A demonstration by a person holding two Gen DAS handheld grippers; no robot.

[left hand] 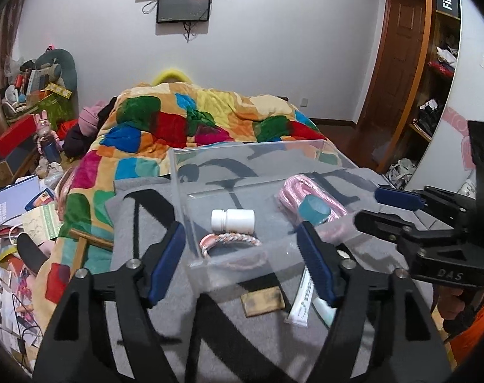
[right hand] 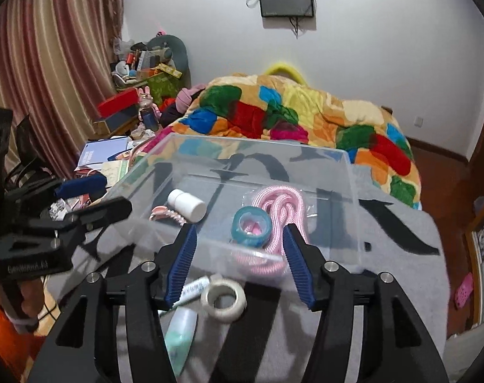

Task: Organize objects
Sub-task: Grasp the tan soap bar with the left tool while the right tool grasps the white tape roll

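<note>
A clear plastic box sits on a grey and black blanket. Inside lie a white pill bottle, a braided pink bracelet, a pink rope in a bag and a teal tape roll. In front of the box lie a white tape roll, a green-capped tube and a small brown card. My left gripper is open and empty over the box's near wall. My right gripper is open and empty above the white tape roll.
The blanket covers the foot of a bed with a colourful patchwork quilt. Papers and books litter the left side. A cluttered corner pile, curtains and a wardrobe ring the room.
</note>
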